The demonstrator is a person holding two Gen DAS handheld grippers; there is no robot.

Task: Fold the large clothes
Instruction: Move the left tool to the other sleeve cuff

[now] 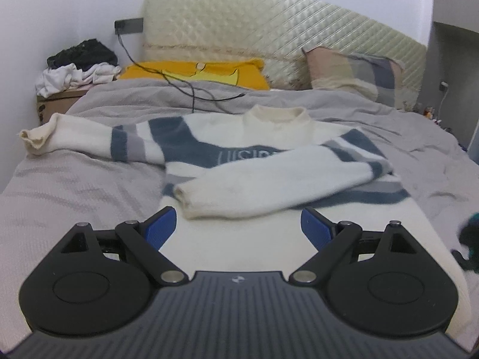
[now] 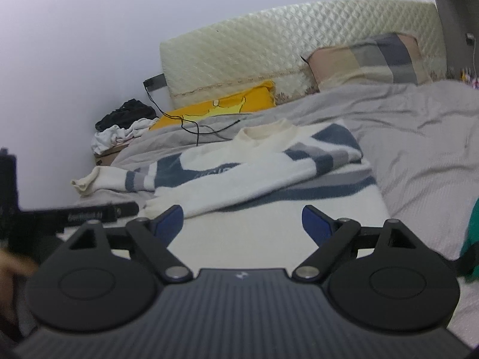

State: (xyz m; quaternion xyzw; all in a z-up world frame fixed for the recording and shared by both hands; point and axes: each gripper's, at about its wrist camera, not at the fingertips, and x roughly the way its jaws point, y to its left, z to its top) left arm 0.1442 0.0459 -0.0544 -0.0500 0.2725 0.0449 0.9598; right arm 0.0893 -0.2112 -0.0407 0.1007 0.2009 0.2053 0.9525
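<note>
We worked over a bed (image 1: 74, 179) spread with a wrinkled grey cover, set against a pale wall, with a quilted cream headboard (image 1: 269, 39) along its far edge. At the bed's far left corner a cardboard box (image 1: 57, 98) carried a heap of black and white laundry (image 1: 77, 68). One yellow pillow (image 1: 203, 73) and one checked pillow (image 1: 356, 74) leaned at the head, and one black cable (image 1: 191, 89) trailed from a wall socket onto the cover.

The single sweater (image 1: 233, 137) lay flat, front up, in the middle of the bed, collar toward the headboard and hem toward the near edge. It was fluffy white with navy and grey bands and blurred lettering on the chest. One sleeve stretched out toward the bed's left edge; the other was folded across the chest, its cuff resting near the hem.

We held two grippers over the hem. The left gripper (image 1: 238, 227) had its blue-padded jaws spread wide with nothing between them. The right gripper (image 2: 242, 224) also stood wide apart and gripped nothing; the folded sleeve's cuff lay just past its left pad, not clamped.
</note>
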